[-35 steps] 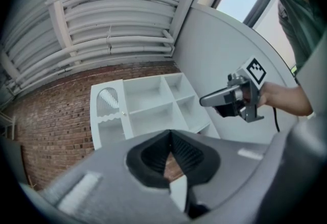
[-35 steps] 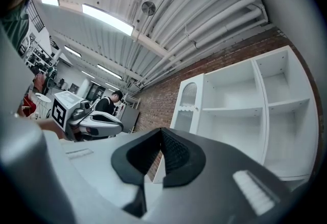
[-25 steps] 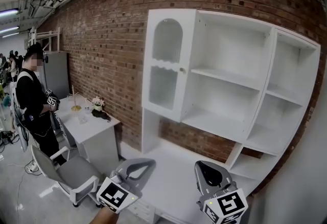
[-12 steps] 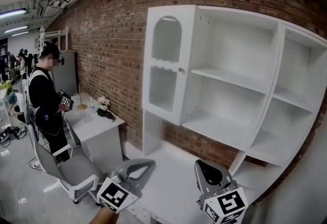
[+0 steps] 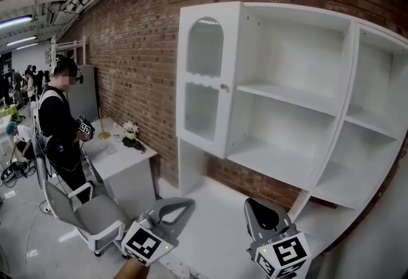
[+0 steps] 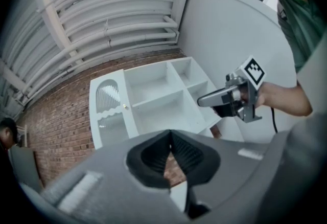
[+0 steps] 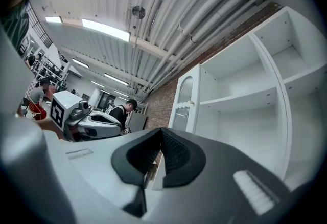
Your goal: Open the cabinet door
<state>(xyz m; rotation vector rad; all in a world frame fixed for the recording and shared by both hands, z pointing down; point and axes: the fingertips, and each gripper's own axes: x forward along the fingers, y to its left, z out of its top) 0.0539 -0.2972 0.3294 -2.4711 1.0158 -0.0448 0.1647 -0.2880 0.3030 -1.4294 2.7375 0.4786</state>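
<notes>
A white wall cabinet hangs on the brick wall. Its arched glass door (image 5: 204, 80) stands at the left end with a small round knob (image 5: 224, 87) on its right edge, and the door looks closed. To the right are open, bare shelves (image 5: 290, 96). Both grippers are low in the head view, well short of the cabinet. My left gripper (image 5: 185, 203) is shut with nothing between its pads. My right gripper (image 5: 253, 204) also looks shut and holds nothing. The left gripper view shows the door (image 6: 108, 105) far ahead, the right gripper view shows it (image 7: 185, 97) too.
A white counter (image 5: 217, 211) runs below the cabinet, straight ahead of the grippers. To the left stands a white desk (image 5: 118, 160) with a flower pot (image 5: 131, 130), a grey chair (image 5: 89, 214) and a person (image 5: 60, 121) holding grippers.
The cabinet has grown larger and nearer in the head view as I and both grippers moved toward it. Both grippers keep their places at the bottom of the view, still shut.
</notes>
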